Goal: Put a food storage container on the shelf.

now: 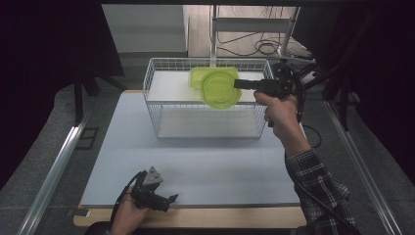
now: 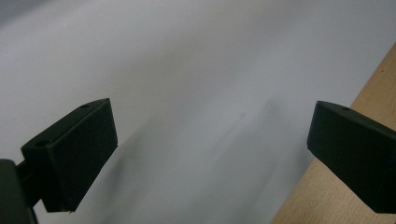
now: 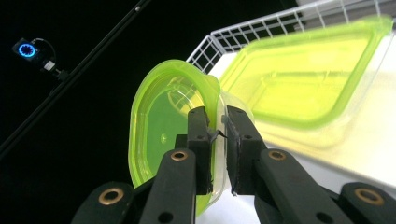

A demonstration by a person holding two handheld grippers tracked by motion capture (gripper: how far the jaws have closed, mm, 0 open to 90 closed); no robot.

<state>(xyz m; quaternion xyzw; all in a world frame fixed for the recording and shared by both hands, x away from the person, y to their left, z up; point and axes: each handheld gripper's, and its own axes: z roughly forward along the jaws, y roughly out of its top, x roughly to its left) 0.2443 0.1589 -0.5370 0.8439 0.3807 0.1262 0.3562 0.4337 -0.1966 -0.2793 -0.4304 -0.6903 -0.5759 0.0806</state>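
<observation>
The right hand-held gripper (image 1: 238,83) is clamped narrowly on the rim of a round green container (image 1: 219,88), which is held above the wire basket (image 1: 156,93), over its right half and clear of the basket floor. In the right gripper view the two black jaws pinch the container's wall between them, one jaw inside the rim and one outside, with the container (image 3: 173,126) extending away from the jaw tips. The container is translucent lime-green plastic, round to slightly oval, shallow, with a raised lip. It is tilted on edge rather than lying flat; in the high view its open face is turned towards the camera, and its longer axis runs roughly from the basket's back rail towards its front rail. Directly behind it, towards the back of the basket, sits a second green container (image 1: 210,74), rectangular with rounded corners, of the same translucent plastic (image 3: 308,79); whether the two touch cannot be determined. The left hand-held gripper (image 1: 172,199) rests well apart from the basket, at the near edge of the worktop (image 1: 205,161), its jaws wide with nothing between them.
</observation>
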